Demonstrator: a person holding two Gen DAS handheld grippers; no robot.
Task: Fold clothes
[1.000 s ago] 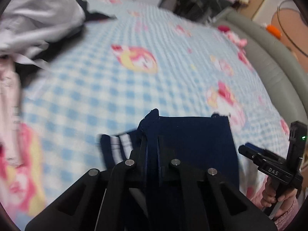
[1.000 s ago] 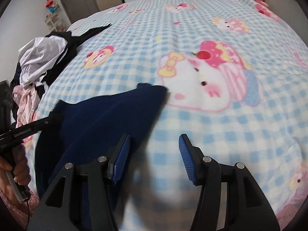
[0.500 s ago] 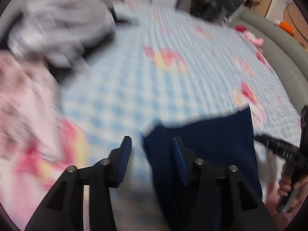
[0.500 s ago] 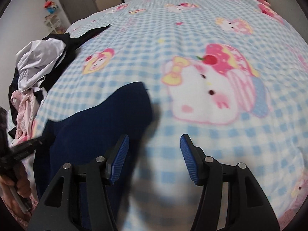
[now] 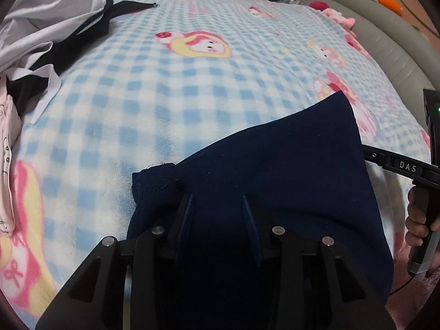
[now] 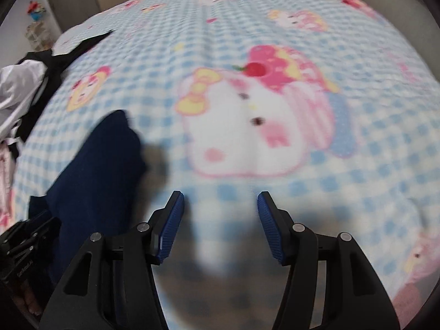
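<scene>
A folded navy garment (image 5: pixel 275 170) lies on the blue checked blanket (image 5: pixel 170 88) near the bed's front edge. My left gripper (image 5: pixel 218 206) is open, its fingers spread just above the garment's near part. The garment also shows at the left in the right wrist view (image 6: pixel 99 170). My right gripper (image 6: pixel 220 211) is open and empty over bare blanket, to the right of the garment. Its handle (image 5: pixel 412 170) shows at the right edge of the left wrist view.
A heap of unfolded clothes, white, black and pink (image 5: pixel 35 35), lies at the bed's left side. A grey padded bed frame (image 5: pixel 385 35) runs along the far right. A cartoon cat print (image 6: pixel 247 115) marks the blanket ahead of my right gripper.
My left gripper opened and let go of the navy garment, which now lies flat. It swung left, then came back over the garment. My right gripper stayed open and shifted slightly.
</scene>
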